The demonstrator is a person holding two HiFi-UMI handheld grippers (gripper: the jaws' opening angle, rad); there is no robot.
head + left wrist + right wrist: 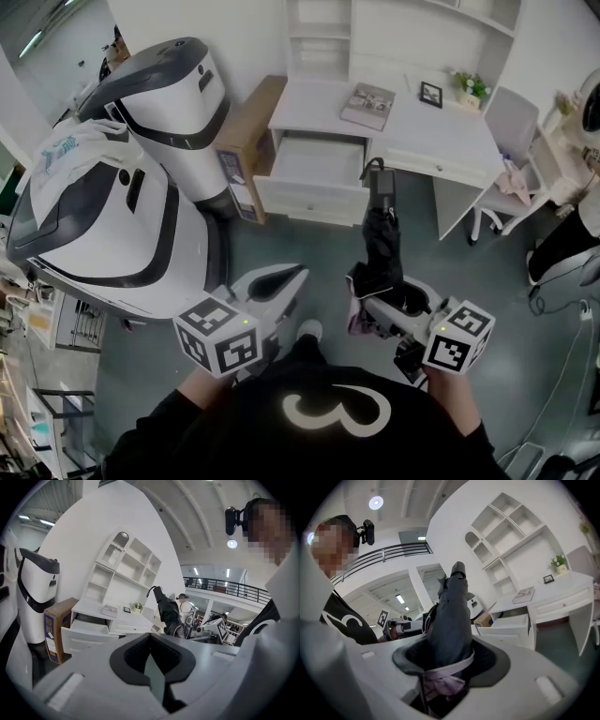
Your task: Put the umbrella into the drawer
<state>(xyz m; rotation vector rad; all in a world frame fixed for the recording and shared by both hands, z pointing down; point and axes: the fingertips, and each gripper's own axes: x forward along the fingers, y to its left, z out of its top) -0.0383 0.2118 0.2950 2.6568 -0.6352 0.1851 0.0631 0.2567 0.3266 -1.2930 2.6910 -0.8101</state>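
Note:
A folded dark umbrella stands upright in my right gripper, whose jaws are shut on its lower end. In the right gripper view the umbrella rises from between the jaws, with a pale strap around its base. The white desk's drawer is pulled open and looks empty; it lies ahead and slightly left of the umbrella. My left gripper is level with the right one, to its left, and holds nothing. Its jaws look closed, apart from a thin seam. The umbrella and drawer show beyond it.
Two large white machines crowd the left. A cardboard box leans beside the desk, which carries a book, a small frame and a plant. A chair and a person are at the right.

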